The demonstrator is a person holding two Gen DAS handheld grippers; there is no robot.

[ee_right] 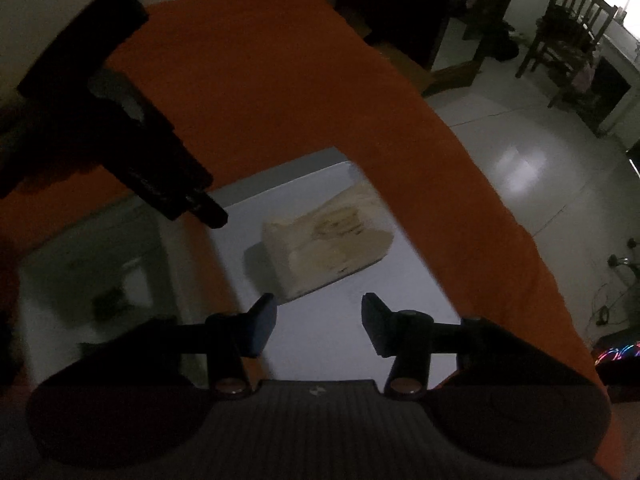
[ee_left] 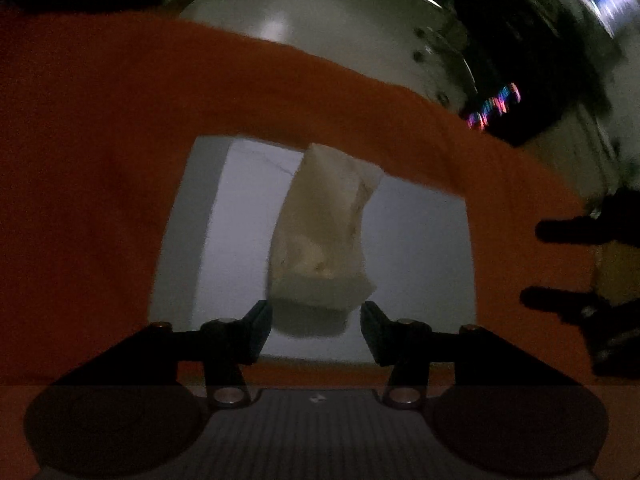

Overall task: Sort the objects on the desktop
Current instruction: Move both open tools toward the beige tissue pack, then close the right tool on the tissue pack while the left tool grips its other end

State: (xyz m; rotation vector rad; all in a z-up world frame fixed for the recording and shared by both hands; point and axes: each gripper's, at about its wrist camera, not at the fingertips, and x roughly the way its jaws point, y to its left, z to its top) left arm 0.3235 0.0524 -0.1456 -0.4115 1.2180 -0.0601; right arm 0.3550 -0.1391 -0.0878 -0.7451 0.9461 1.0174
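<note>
a pale, crumpled packet lies inside a white tray, just ahead of the left gripper, whose jaws stand wide apart and grip nothing, the packet's near end sitting in line with the gap between them. from the right gripper, also spread wide and empty, the same packet rests a little beyond and left of centre of the jaws on the tray's pale floor. an orange cloth surrounds the tray on all sides, and the left gripper shows as a dark shape up and left of the right jaws, while a wooden chair stands on the floor far beyond.
</note>
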